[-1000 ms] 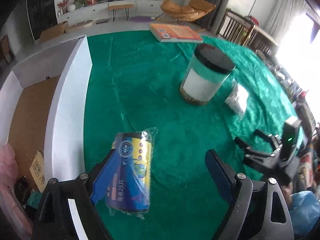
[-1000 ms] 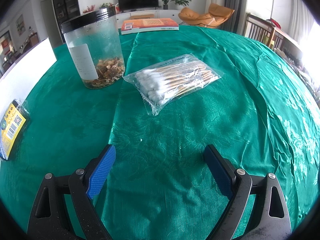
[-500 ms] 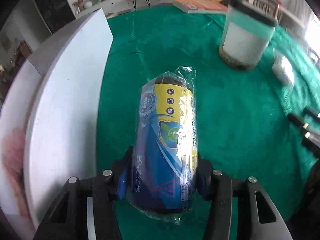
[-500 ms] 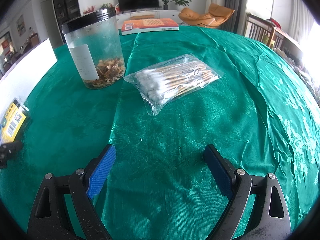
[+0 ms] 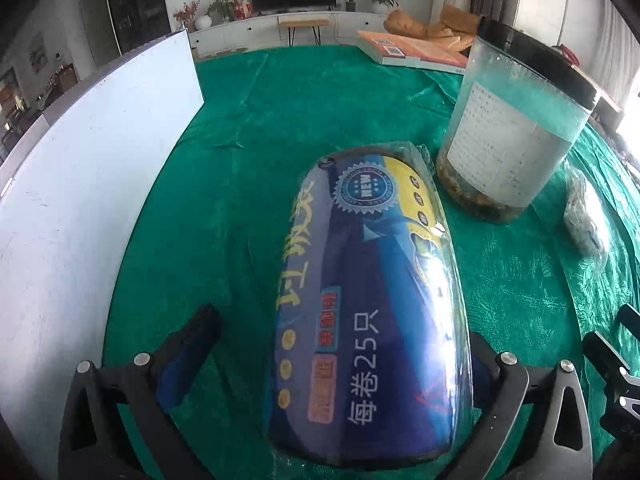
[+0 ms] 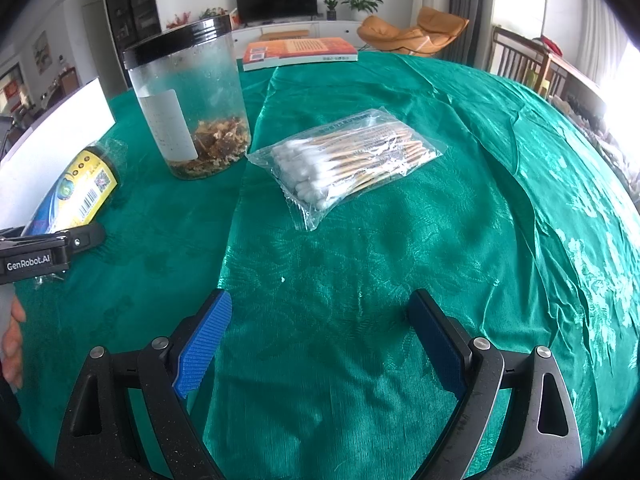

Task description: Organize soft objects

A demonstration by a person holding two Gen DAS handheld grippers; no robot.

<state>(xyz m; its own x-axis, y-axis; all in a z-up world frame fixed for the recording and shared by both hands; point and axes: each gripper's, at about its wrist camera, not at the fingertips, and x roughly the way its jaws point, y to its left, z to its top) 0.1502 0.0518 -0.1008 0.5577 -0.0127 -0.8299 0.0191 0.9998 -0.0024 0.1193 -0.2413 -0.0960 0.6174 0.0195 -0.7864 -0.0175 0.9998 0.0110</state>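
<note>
Right now the left gripper [image 5: 340, 364] is low over the green tablecloth [image 5: 280, 128], its jaws opening, with the blue-and-yellow roll of bags [image 5: 372, 320] lying between them. The roll's plastic-wrapped length runs away from the gripper toward the jar [image 5: 516, 128]. One finger [image 5: 192, 344] stands clear of the roll with cloth showing in the gap; the other is mostly hidden behind the roll's far side, so I cannot tell whether it touches. The roll rests on the cloth just beside the jar, which is a clear tub with a black lid, a white label and brown bits in the bottom. On the other side of the roll from the jar stands the white wall of a box [image 5: 100, 184], near but not touching it.

Past the jar lies an orange book [image 5: 412, 54] at the far edge of the table. Just beside the jar, on the side away from the box, lies the clear bag of cotton swabs [image 6: 352, 160], flat on the cloth.

The right gripper [image 6: 320, 344] hangs above bare cloth, well short of the swab bag, fingers spread wide with nothing between them. A hand [image 6: 12, 344] shows at the frame's edge, holding the left gripper's handle.
</note>
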